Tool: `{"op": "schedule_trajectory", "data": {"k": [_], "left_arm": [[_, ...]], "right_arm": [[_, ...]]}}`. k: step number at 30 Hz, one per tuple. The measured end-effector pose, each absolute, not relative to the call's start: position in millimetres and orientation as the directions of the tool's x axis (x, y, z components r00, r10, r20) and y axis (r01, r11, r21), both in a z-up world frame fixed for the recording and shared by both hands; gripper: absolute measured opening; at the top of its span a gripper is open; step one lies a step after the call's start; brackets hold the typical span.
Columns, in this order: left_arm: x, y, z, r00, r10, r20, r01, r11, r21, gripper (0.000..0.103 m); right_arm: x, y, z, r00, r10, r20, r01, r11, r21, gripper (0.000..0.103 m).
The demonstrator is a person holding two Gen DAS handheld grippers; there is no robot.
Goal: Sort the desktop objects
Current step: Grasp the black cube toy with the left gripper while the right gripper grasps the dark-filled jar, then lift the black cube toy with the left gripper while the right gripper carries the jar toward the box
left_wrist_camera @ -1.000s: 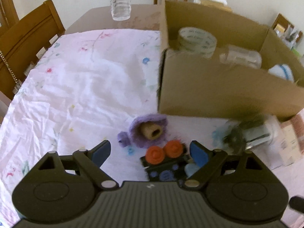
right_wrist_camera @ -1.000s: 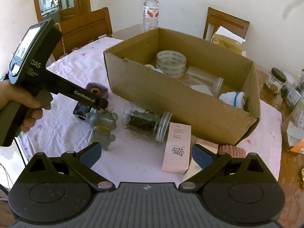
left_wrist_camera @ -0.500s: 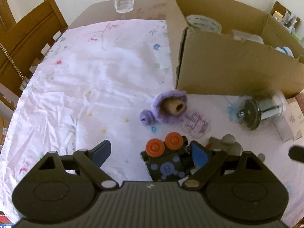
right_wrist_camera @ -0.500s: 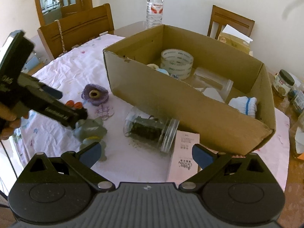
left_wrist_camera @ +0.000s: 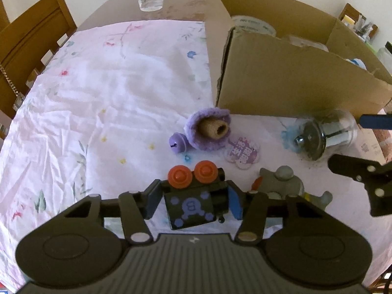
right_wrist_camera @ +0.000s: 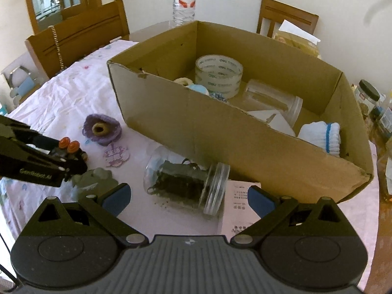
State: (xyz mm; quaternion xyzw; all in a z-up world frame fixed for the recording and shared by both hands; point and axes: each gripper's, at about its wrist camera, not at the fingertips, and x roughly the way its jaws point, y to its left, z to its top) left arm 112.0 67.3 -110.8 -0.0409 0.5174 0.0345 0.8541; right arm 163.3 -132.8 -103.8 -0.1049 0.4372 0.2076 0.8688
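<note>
1. Floral cloth (left_wrist_camera: pixel 103 93) covers the table; the left gripper (left_wrist_camera: pixel 193 201) pinches a black toy (left_wrist_camera: pixel 193 203) at its near edge.
2. Right gripper (right_wrist_camera: pixel 187 197), spread wide and empty, faces the toppled jar (right_wrist_camera: pixel 186 183), whose long axis lies crosswise.
3. Box (right_wrist_camera: pixel 220 132) sits just beyond.

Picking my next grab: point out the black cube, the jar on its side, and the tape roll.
black cube (left_wrist_camera: pixel 189 205), left wrist view, on its purple-printed face.
jar (right_wrist_camera: pixel 183 183), right wrist view, on its clear side wall.
tape roll (right_wrist_camera: pixel 219 79), right wrist view, on its outer band.
</note>
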Motion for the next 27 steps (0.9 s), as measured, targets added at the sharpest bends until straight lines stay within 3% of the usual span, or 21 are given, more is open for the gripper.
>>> {"op": "schedule_trajectory", "data": {"k": [16, 27], "left_arm": [[113, 79, -112, 0.474, -0.027, -0.88, -0.013, 0.999, -0.037, 0.055], [110, 79, -113, 0.487, -0.04, -0.873, 0.026, 0.999, -0.031, 0.055]], "right_arm": [[173, -97, -116, 0.543, 0.226, -0.809, -0.401, 0.916, -0.013, 0.101], [183, -89, -128, 0.558, 0.111, -0.823, -0.299, 0.951, -0.075, 0.082]]}}
